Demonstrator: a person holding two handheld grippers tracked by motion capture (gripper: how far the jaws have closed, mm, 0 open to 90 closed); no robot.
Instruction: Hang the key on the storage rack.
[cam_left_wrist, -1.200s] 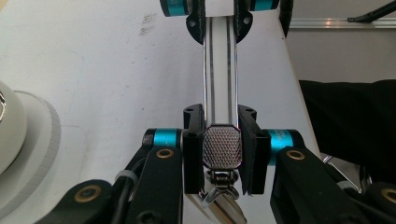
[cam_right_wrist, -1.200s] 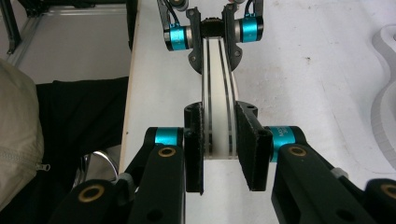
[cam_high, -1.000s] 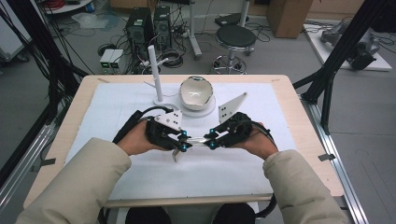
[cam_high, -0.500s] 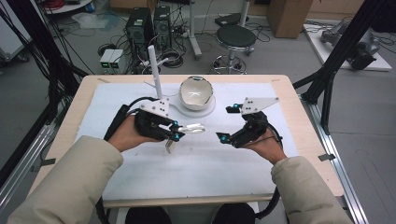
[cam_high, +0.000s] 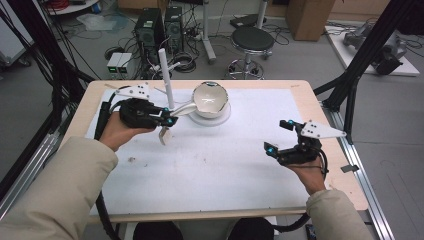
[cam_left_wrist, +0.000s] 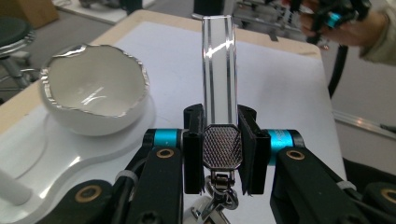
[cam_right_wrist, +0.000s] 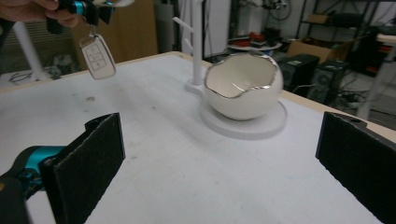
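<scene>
My left gripper (cam_high: 170, 120) hovers just left of the white stand's post (cam_high: 165, 76). It is shut on a chrome keychain strap (cam_left_wrist: 218, 70), gripped at its knurled end. Below it dangles a white car key fob (cam_high: 163, 135), also seen hanging top left as the key fob (cam_right_wrist: 97, 58) in the right gripper view. A white egg-shaped bowl (cam_high: 210, 98) with a silver jagged rim sits on the stand's round base (cam_high: 223, 118). My right gripper (cam_high: 277, 136) is held open at the table's right with nothing between its pads (cam_right_wrist: 88, 163).
A white mat (cam_high: 210, 165) covers most of the wooden table (cam_high: 320, 115). The post has short side pegs (cam_right_wrist: 180, 22). Beyond the table stand a stool (cam_high: 252, 37), computer towers (cam_high: 150, 27) and cables on the floor. Black frame legs (cam_high: 350, 85) rise at the right.
The grippers met at the table's middle. The left has since carried the key fob back and left toward the post, while the right, open, drew away to the right and front.
</scene>
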